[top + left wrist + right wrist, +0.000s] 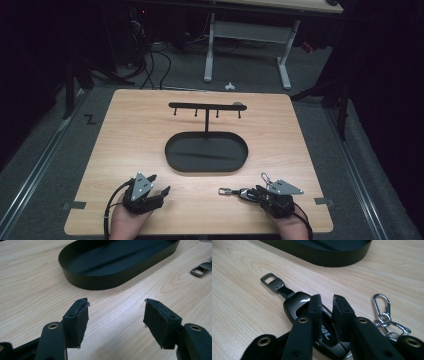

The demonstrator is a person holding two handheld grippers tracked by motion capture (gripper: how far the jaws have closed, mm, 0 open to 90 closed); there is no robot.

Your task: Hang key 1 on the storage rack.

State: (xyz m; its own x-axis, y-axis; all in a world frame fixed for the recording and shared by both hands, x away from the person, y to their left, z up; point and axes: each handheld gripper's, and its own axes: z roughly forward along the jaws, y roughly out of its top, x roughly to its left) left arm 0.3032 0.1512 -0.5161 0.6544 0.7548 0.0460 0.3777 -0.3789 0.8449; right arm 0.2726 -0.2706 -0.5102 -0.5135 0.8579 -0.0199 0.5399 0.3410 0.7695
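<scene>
Near the tray, on its right front side, one key fob lies flat on the table, under the right tongs, whose jaws stand narrow and apart, no grip on it. Left tongs wide, empty. One rack with four hooks, all bare. Judged: nothing hung; pickup and hanging remain.

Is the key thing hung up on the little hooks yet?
Not yet. The hook rack and the black tray hold nothing. The key fob lies on the table, with the right gripper over it, jaws slightly apart. The left gripper waits open. Lifting and hanging remain.
</scene>
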